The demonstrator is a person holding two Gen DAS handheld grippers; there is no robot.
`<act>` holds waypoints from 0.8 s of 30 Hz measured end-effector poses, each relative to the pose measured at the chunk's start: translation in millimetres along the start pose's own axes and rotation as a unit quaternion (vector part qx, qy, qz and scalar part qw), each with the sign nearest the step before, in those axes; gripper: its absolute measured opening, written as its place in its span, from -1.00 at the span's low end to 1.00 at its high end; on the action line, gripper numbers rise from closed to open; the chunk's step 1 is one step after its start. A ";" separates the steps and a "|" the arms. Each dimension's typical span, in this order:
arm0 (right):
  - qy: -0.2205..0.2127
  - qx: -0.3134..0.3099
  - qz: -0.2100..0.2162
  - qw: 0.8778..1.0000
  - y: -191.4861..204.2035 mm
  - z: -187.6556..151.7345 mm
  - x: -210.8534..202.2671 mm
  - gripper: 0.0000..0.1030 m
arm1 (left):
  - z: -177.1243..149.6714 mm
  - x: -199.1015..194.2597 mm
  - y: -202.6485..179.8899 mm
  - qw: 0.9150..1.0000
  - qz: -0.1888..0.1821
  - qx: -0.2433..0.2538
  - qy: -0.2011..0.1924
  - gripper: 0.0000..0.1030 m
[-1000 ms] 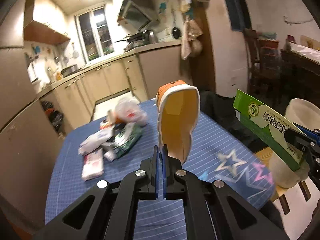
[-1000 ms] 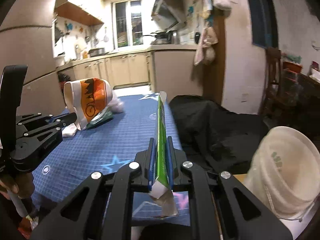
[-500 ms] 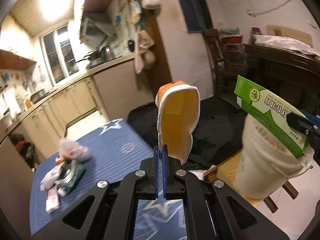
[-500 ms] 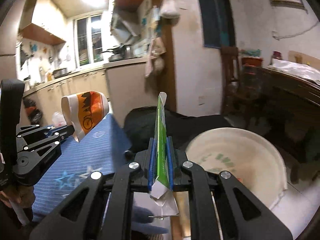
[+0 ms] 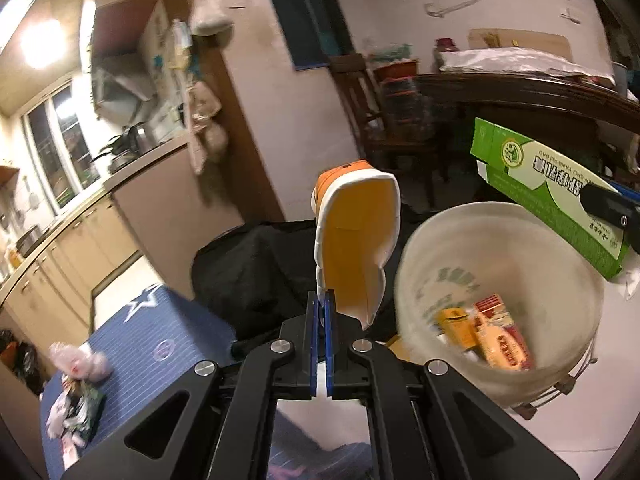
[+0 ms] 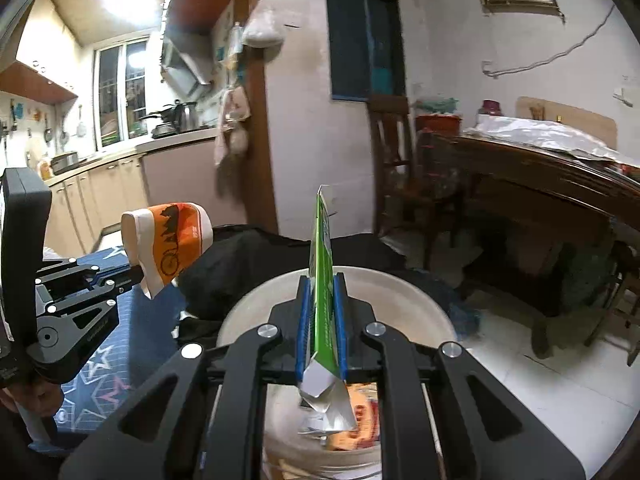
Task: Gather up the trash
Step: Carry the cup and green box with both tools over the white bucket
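Observation:
My left gripper (image 5: 322,308) is shut on the rim of a squashed orange-and-white paper cup (image 5: 356,240), held just left of a white plastic bucket (image 5: 416,264); the cup also shows in the right wrist view (image 6: 172,236). My right gripper (image 6: 320,300) is shut on a flattened green carton (image 6: 322,280), held directly above the bucket (image 6: 420,300). The carton shows over the bucket's right rim in the left wrist view (image 5: 548,196). Orange and red packets (image 5: 492,336) lie in the bucket.
A blue star-patterned table (image 5: 160,344) is at lower left with a pile of wrappers and a plastic bag (image 5: 76,384). A black cloth (image 5: 256,268) drapes beside the bucket. A dark wooden table (image 6: 540,200) and chair (image 6: 396,168) stand behind.
Both grippers have swung right, away from the blue table. The bucket has come close beneath them. The carton now hangs over the bucket's opening. The cup is still held.

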State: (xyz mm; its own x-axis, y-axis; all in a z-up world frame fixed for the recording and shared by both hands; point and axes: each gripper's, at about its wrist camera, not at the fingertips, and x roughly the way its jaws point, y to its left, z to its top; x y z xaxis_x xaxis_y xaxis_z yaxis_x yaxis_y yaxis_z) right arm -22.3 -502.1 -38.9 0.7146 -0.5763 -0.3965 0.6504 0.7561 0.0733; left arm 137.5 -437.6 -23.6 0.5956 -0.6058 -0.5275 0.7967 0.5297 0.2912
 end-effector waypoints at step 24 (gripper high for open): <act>0.033 0.021 -0.025 0.999 -50.5 -12.8 13.4 -0.79 | 22.6 38.7 -89.5 0.996 -0.079 0.033 0.009 -0.93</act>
State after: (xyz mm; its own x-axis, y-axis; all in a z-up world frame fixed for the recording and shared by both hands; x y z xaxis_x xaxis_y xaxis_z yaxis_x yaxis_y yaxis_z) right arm -48.9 -544.0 -59.7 0.6631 -0.5902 -0.4603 0.6961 0.7124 0.0894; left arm 91.6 -521.9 -52.0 0.4615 -0.6670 -0.5849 0.8853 0.3888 0.2551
